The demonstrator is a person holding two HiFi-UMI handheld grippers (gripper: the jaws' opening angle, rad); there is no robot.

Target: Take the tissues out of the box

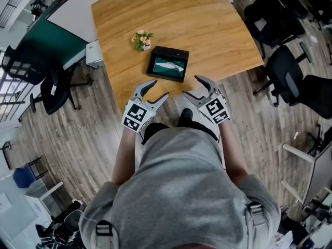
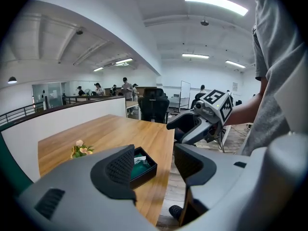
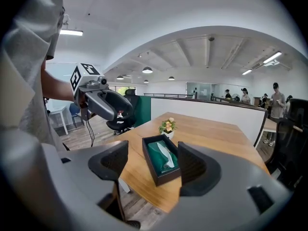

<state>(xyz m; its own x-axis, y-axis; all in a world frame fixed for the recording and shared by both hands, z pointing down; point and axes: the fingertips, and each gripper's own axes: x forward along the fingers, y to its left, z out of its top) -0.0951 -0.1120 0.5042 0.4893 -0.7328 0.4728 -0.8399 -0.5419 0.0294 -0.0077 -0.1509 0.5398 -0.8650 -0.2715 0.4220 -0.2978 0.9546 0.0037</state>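
Left claw and right claw are both wide open and empty, held side by side at the desk's near edge. Just beyond them sits the dark box, with white tissues lying inside. A small flower pot stands near its far-left corner.

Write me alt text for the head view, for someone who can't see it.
Seen from above, a person in a grey shirt holds the left tongs and right tongs, both open and empty, at the near edge of a wooden table. Ahead of them sits a dark box with a white tissue in it, a small potted flower beside it.
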